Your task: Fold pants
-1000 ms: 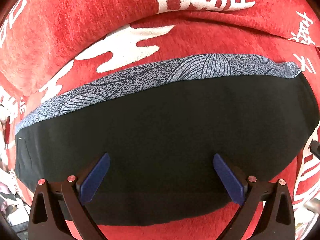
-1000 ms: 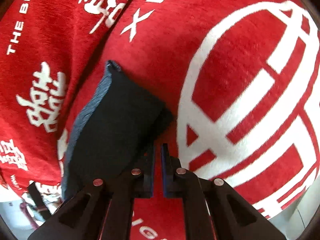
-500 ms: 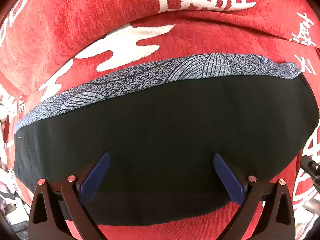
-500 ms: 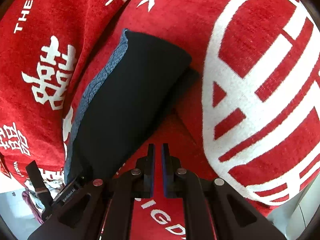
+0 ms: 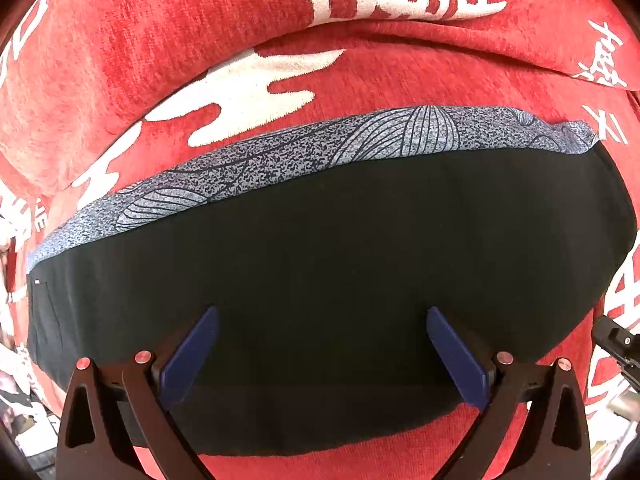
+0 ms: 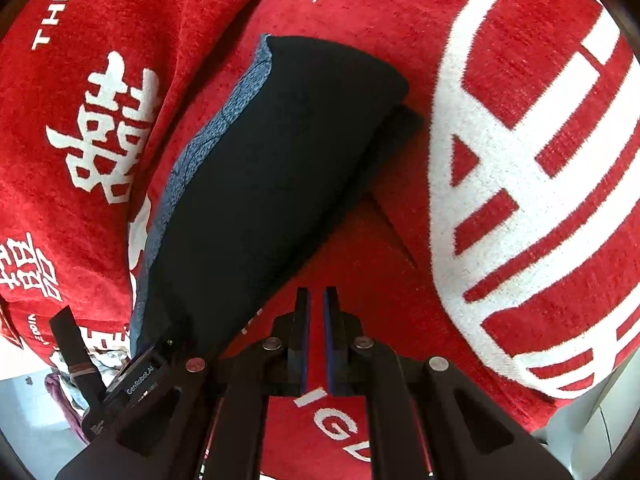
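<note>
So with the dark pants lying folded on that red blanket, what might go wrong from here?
1. The left gripper hangs open right over the black pants; closing there would likely pinch only the top layer and pull the fold apart.
2. The right gripper is shut beside the pants' edge, over bare red blanket; a careless sweep might nudge the stack askew.
3. The patterned grey layer already peeks out, so the edges look uneven.

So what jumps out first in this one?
The folded black pants lie across the middle of a loud red blanket with white characters, a grey patterned strip along their far edge. The left gripper hangs over them with its jaws wide. The right gripper, shut and empty, sits beside the pants' edge.
</note>
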{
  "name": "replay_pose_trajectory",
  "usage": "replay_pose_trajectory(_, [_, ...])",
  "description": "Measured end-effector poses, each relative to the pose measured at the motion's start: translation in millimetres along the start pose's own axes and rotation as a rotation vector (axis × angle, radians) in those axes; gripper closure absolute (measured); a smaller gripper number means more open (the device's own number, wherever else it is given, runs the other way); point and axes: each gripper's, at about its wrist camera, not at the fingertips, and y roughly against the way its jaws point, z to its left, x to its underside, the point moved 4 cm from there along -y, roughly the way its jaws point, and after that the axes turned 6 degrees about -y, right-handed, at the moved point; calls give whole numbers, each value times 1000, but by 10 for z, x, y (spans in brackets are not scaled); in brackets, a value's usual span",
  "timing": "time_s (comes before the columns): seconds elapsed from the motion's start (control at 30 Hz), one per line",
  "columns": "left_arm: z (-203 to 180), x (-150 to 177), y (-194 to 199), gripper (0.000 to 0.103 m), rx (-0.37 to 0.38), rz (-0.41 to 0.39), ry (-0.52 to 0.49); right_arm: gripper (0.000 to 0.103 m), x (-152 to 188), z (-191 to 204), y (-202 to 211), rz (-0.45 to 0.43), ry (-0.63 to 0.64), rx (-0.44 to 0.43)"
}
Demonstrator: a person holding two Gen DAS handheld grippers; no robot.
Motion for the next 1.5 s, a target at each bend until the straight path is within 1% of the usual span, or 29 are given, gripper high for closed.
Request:
replay_pose_trajectory(0.07, [1, -2, -1, 0, 3, 0, -1, 95, 11, 16, -11, 2, 5, 0])
replay_pose_trajectory(0.17, [20, -6, 0, 0, 6, 2, -4, 89, 12, 47, -33, 3, 8, -1])
replay_pose_trajectory(0.23, [57, -3, 46, 0, 6, 1, -4, 81, 7, 58, -42, 2, 9, 0])
replay_pose_trajectory(0.27, [86, -28, 87, 0, -5, -14, -2, 79, 4, 56, -41, 1, 10, 0])
replay_pose_trajectory(0.33, [186, -110, 172, 0, -39, -64, 6, 63, -18, 49, -27, -7, 9, 3])
replay_pose_trajectory(0.4, [322, -243, 227, 0, -77, -110, 22, 57, -51, 31, 5, -25, 8, 9])
replay_pose_trajectory(0.43, [409, -329, 226, 0, -95, -121, 35, 57, -63, 20, 18, -29, 8, 9])
replay_pose_trajectory(0.53, [642, -562, 117, 0, -131, -113, 74, 57, -83, -17, 30, -28, 6, 6])
replay_pose_trajectory(0.6, [725, -689, -59, 0, -199, -93, 60, 57, -75, -32, 29, -26, 4, 5])
replay_pose_trajectory(0.63, [784, -702, -148, 0, -236, -73, 47, 57, -74, -38, 31, -25, 2, 4])
replay_pose_trajectory(0.67, [854, -725, -216, 0, -247, -63, 50, 57, -71, -44, 28, -24, -1, 3])
replay_pose_trajectory(0.73, [912, -746, -202, 0, -228, -66, 90, 57, -62, -56, 34, -22, -5, 0])
replay_pose_trajectory(0.8, [990, -709, -152, 0, -224, -55, 100, 57, -60, -53, 45, -23, 2, -5])
replay_pose_trajectory(0.83, [979, -684, -121, 0, -205, -53, 98, 56, -59, -56, 47, -24, 6, -8])
replay_pose_trajectory(0.87, [937, -638, -64, 0, -170, -58, 95, 56, -67, -59, 46, -26, 6, -12])
replay_pose_trajectory(0.9, [861, -597, -4, 0, -128, -67, 83, 56, -72, -70, 43, -29, 2, -17])
replay_pose_trajectory(1.0, [548, -473, 121, 0, -45, -72, 38, 56, -100, -115, 15, -33, -34, -30])
replay_pose_trajectory(1.07, [312, -386, 139, 0, 23, -56, 18, 56, -107, -133, 5, -32, -46, -35])
replay_pose_trajectory(1.13, [134, -312, 85, 0, 58, -28, 1, 56, -98, -117, -7, -31, -45, -37])
replay_pose_trajectory(1.2, [-13, -228, -17, 0, 67, 13, -13, 56, -90, -95, -11, -30, -36, -38])
replay_pose_trajectory(1.27, [-48, -187, -28, 0, 67, -17, -4, 56, -96, -81, -5, -35, -29, -44])
replay_pose_trajectory(1.37, [-30, -183, -24, 0, 80, -18, -4, 56, -148, -95, 22, -61, -34, -74])
replay_pose_trajectory(1.5, [56, -177, -76, 0, 75, -16, -12, 56, -250, -230, 29, -89, -112, -133])
